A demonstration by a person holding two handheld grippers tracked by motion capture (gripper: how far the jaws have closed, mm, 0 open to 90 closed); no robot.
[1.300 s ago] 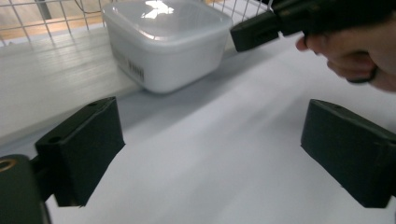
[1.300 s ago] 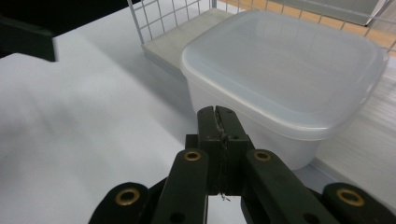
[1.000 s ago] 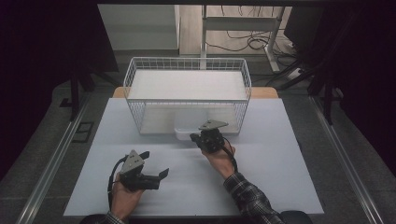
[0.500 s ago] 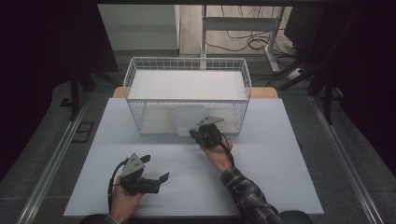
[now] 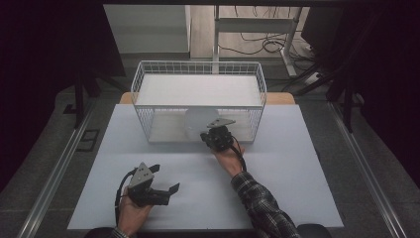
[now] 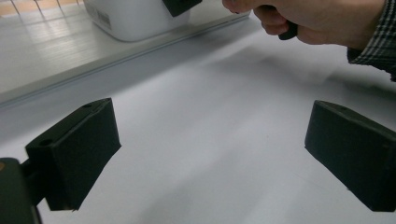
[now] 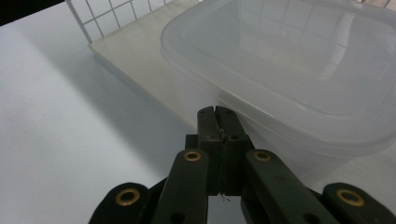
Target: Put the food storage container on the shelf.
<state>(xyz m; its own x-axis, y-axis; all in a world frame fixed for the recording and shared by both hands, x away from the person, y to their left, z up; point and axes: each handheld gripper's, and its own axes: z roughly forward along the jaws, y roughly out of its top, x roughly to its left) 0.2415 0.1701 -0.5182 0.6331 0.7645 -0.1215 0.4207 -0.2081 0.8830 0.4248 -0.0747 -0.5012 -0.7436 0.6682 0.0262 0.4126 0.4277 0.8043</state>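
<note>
On the left, the left gripper (image 5: 166, 191) rests low over the white surface (image 5: 297, 198) with its fingers (image 6: 74, 154) spread wide and empty, well apart from the work. To the right, the right gripper (image 5: 210, 139) has its fingers (image 7: 218, 126) pressed together on nothing, just short of the translucent plastic container (image 7: 289, 84). That container sits inside the open front of the wire basket (image 5: 143, 79), straight ahead of the closed tips, so the right hand (image 5: 229, 157) is by far the nearer.

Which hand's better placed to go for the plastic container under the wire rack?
Right. The right tongs sit right at the translucent plastic container under the wire rack, jaws shut and pointed at it. The left tongs rest open, well back on the white table.
</note>
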